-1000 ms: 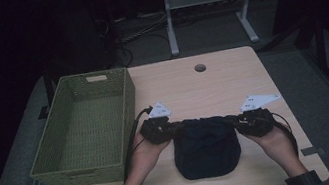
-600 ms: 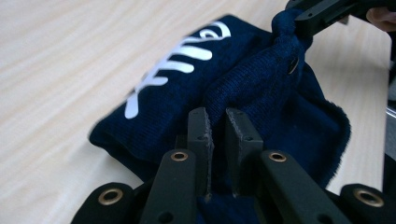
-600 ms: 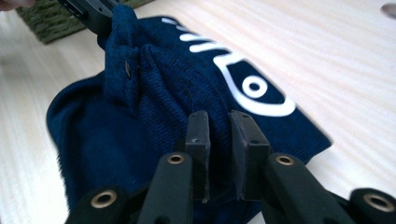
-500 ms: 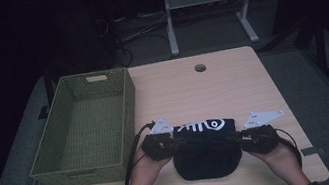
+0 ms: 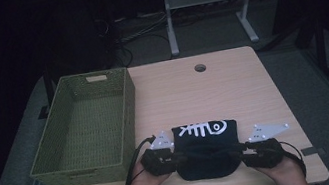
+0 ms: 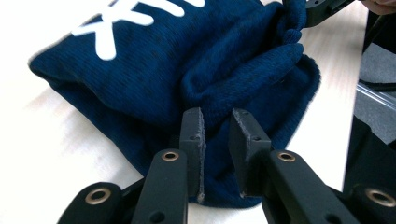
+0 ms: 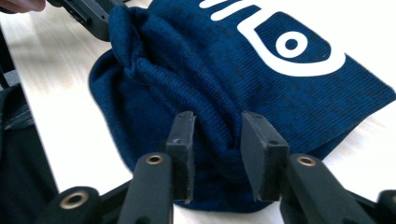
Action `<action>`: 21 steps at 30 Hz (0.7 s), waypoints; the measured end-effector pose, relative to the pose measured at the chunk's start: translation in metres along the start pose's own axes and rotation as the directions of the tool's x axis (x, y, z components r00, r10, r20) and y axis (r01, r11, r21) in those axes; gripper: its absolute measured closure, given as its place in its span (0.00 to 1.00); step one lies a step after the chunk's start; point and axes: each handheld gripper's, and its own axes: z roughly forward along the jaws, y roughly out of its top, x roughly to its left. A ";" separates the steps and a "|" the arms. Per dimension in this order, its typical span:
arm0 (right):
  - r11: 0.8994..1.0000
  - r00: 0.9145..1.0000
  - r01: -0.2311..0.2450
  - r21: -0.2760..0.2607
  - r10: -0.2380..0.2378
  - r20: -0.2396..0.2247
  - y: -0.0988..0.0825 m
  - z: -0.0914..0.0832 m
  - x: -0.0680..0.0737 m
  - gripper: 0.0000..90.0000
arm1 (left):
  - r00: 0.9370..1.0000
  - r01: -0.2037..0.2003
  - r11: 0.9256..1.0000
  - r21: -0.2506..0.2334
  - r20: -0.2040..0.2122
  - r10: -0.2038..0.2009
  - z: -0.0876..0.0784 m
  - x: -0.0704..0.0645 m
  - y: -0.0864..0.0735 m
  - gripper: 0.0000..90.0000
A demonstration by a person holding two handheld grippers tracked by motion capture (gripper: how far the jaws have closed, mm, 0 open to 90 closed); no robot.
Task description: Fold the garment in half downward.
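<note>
Since a second ago both grippers have pulled toward the near edge and folded the hat's [image 5: 206, 147] far half over, so the white fish-bone print now faces up. Left gripper [image 5: 159, 160] and right gripper [image 5: 262, 151] each have fingers narrow, pinching a knit fold at opposite sides. Hat lies on the surface [image 5: 203, 91] near the front edge, right of the basket [image 5: 88, 125]. To fold cleanly: keep both sides level, tension even. Dark blue ribbed knit, soft, bunches easily.
</note>
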 end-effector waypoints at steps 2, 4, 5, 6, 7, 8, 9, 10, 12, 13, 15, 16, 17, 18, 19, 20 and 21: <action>1.000 1.000 -0.002 -0.003 0.002 -0.008 -0.002 -0.003 0.002 0.69 | 1.000 -0.003 1.000 -0.004 0.003 0.003 -0.003 -0.003 -0.001 0.81; 1.000 1.000 -0.008 -0.009 0.008 -0.020 -0.003 -0.007 0.004 0.68 | 1.000 -0.005 1.000 -0.008 0.002 0.005 -0.006 -0.004 -0.002 0.81; 1.000 1.000 -0.011 -0.012 0.011 -0.023 -0.004 -0.009 0.005 0.68 | 1.000 -0.006 1.000 -0.009 0.006 0.006 -0.008 -0.004 -0.002 0.81; 1.000 1.000 -0.015 -0.015 0.014 -0.023 -0.004 -0.011 0.006 0.68 | 1.000 -0.002 1.000 -0.015 0.007 0.002 -0.009 -0.005 -0.001 0.81; 1.000 1.000 -0.014 -0.019 0.013 -0.026 -0.005 -0.013 0.006 0.68 | 1.000 -0.003 1.000 -0.020 0.007 0.003 -0.011 -0.005 -0.001 0.81; 1.000 1.000 -0.016 -0.026 0.015 -0.027 -0.005 -0.015 0.007 0.69 | 1.000 -0.004 1.000 -0.024 0.009 0.005 -0.013 -0.004 0.000 0.82; 0.999 1.000 -0.017 -0.030 0.016 -0.024 -0.005 -0.017 0.007 0.69 | 1.000 -0.002 0.999 -0.034 0.007 0.002 -0.016 -0.004 0.001 0.82; 0.999 1.000 -0.020 -0.036 0.020 -0.023 -0.006 -0.020 0.007 0.70 | 1.000 -0.003 0.999 -0.041 0.003 0.003 -0.020 -0.004 0.003 0.84; 0.999 1.000 -0.025 -0.045 0.024 -0.020 -0.006 -0.025 0.005 0.72 | 1.000 0.003 0.998 -0.060 -0.002 -0.003 -0.027 -0.002 0.007 0.87; 0.998 1.000 -0.026 -0.053 0.025 -0.016 -0.005 -0.026 0.004 0.74 | 1.000 0.003 0.998 -0.069 -0.009 -0.003 -0.030 0.000 0.009 0.88; 0.998 0.999 -0.030 -0.061 0.029 -0.015 -0.004 -0.028 0.001 0.77 | 1.000 0.003 0.997 -0.081 -0.020 -0.004 -0.034 0.004 0.013 0.91; 0.997 0.999 -0.032 -0.065 0.031 -0.010 -0.003 -0.029 0.000 0.79 | 1.000 0.005 0.996 -0.086 -0.025 -0.007 -0.034 0.005 0.016 0.91; 0.997 0.999 -0.035 -0.069 0.035 -0.009 -0.002 -0.029 -0.001 0.83 | 1.000 0.004 0.996 -0.089 -0.030 -0.007 -0.035 0.008 0.018 0.92; 0.997 0.999 -0.033 -0.070 0.032 -0.007 0.000 -0.028 -0.003 0.87 | 0.999 0.006 0.996 -0.090 -0.035 -0.009 -0.034 0.010 0.020 0.93; 0.997 1.000 -0.030 -0.071 0.030 -0.004 0.001 -0.027 -0.004 0.89 | 0.999 0.007 0.996 -0.094 -0.037 -0.010 -0.033 0.011 0.023 0.93; 0.997 1.000 -0.027 -0.073 0.027 -0.003 0.002 -0.026 -0.006 0.93 | 0.999 0.008 0.995 -0.099 -0.038 -0.011 -0.031 0.013 0.025 0.93; 0.997 1.000 -0.029 -0.073 0.029 -0.005 0.004 -0.024 -0.007 0.95 | 0.999 0.004 0.996 -0.095 -0.042 -0.008 -0.029 0.015 0.029 0.93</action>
